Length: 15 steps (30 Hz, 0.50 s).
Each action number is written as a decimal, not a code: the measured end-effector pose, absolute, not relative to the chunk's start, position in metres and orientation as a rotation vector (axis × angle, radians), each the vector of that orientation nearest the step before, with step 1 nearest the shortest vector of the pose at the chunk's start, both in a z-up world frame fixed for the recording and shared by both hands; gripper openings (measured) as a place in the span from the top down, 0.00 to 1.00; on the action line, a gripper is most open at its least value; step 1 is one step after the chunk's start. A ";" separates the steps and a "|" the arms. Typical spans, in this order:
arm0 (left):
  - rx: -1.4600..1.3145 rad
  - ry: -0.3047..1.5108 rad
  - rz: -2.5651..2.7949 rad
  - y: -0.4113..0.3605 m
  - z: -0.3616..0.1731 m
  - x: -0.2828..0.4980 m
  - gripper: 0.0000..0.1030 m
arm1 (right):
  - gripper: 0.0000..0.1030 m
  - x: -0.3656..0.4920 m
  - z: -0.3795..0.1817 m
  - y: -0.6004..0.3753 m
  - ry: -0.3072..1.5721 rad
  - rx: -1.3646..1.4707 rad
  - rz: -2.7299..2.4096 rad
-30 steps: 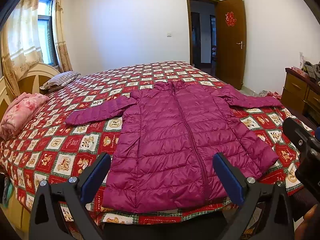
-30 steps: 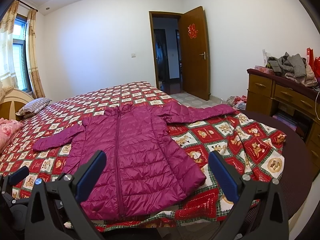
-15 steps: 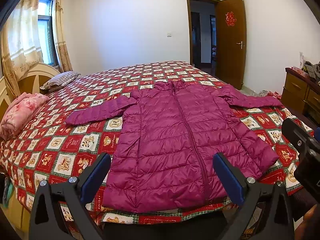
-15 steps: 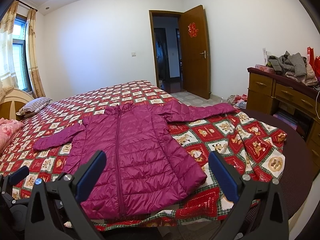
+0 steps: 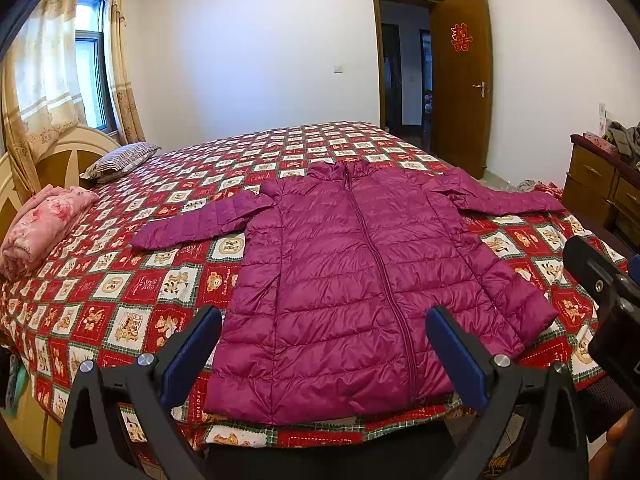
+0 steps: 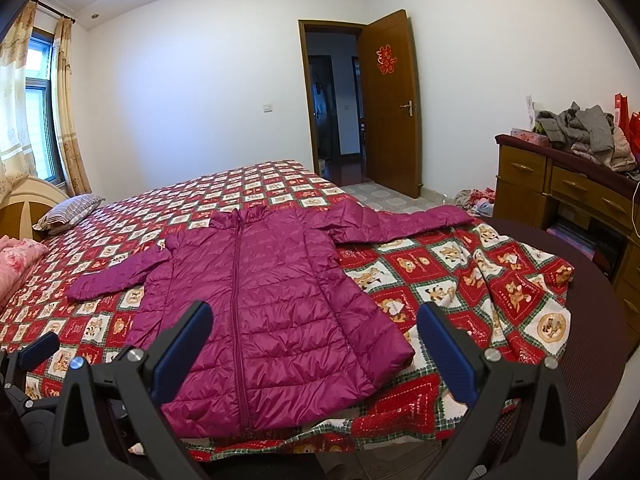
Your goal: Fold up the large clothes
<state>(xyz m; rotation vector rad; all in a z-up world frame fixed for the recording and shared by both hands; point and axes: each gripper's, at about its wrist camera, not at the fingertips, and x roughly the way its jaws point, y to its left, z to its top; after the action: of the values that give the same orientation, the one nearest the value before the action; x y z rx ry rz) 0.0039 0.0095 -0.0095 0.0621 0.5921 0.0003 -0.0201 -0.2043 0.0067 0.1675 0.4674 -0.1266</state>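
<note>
Home bedroom: bed (image 5: 132,300) with patchwork quilt, pillow (image 5: 120,160), curtained window (image 5: 90,80), wooden dresser (image 6: 560,184), open door (image 6: 390,108).

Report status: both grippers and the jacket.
Left gripper open, right gripper open, both empty. Purple puffer jacket flat on bed, zipped, sleeves spread, unfolded. Nothing on it.

- Left tool (image 5: 323,334): jaws spread wide, blue-padded fingers (image 5: 191,354) angled outward, nothing between them. Held level, pointing forward.
- Right tool (image 6: 314,330): jaws likewise spread wide, blue pads (image 6: 448,356) facing inward, nothing gripped. Held level, pointing forward.
- Each tool shows at the edge of the other's view: the two sit side by side, near each other, at much the same height.
- Hands holding them mostly out of frame.
</note>
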 end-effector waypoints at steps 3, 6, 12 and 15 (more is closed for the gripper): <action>0.062 0.594 0.000 0.009 -0.010 0.004 0.01 | 0.00 -0.020 0.007 -0.204 0.467 0.168 -0.128; 0.062 0.594 0.000 0.009 -0.010 0.003 0.01 | 0.00 -0.021 0.007 -0.204 0.465 0.166 -0.127; 0.063 0.594 0.000 0.009 -0.010 0.003 0.01 | 0.00 -0.020 0.007 -0.205 0.467 0.167 -0.126; 0.062 0.595 0.000 0.009 -0.010 0.003 0.01 | 0.00 -0.020 0.006 -0.205 0.469 0.168 -0.125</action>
<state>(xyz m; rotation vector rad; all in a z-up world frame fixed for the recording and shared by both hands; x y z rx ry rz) 0.0032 0.0092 -0.0100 0.0624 0.5955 -0.0001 -0.0201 -0.2047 0.0063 0.1680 0.4686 -0.1253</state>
